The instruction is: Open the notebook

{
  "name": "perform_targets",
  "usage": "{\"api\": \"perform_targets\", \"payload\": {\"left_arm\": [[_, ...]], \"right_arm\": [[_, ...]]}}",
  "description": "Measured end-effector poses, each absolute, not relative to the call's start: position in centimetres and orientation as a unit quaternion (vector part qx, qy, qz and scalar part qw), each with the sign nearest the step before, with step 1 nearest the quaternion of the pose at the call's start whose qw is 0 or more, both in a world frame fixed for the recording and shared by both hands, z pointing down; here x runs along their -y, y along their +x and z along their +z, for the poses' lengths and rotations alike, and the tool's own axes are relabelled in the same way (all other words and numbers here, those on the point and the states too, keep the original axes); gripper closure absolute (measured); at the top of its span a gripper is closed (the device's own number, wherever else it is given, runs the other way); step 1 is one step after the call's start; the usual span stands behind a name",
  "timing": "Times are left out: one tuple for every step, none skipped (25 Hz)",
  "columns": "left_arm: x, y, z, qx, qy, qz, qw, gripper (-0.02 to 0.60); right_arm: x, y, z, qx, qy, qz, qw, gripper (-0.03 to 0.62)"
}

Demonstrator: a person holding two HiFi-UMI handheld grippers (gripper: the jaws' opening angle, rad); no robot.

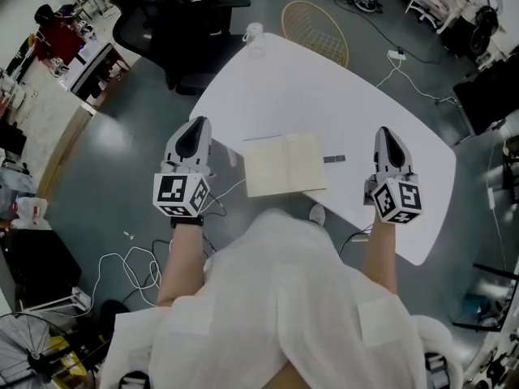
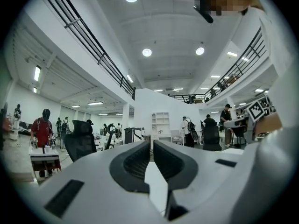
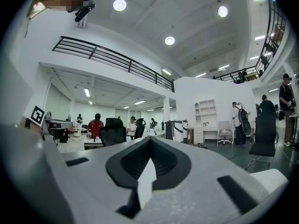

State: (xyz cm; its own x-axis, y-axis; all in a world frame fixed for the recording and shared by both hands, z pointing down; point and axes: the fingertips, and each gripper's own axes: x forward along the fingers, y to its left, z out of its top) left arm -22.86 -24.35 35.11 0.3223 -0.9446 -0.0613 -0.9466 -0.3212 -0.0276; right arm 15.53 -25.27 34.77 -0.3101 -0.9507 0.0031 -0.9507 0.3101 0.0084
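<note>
The notebook [image 1: 284, 164] lies flat mid-frame on the worktop [image 1: 324, 87], near its lower edge; your right gripper [image 3: 148, 140] has its fingers together, your left gripper [image 2: 150, 143] a sliver apart, both empty; nudging the cover with the fingers like that could slide the notebook off that edge.
</note>
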Motion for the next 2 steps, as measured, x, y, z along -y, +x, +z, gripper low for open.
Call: {"api": "perform_targets", "payload": {"left_arm": [[24.38, -22.89, 35.12, -0.582, -0.813, 0.018, 0.028, 0.557], [24.41, -22.91, 35.14, -0.582, -0.813, 0.019, 0.027, 0.557]], "right_arm": [[25.28, 15.31, 34.77, 0.811, 0.585, -0.003, 0.005, 0.592], [25.29, 15.09, 34.78, 0.812, 0.583, -0.004, 0.005, 0.592]]}}
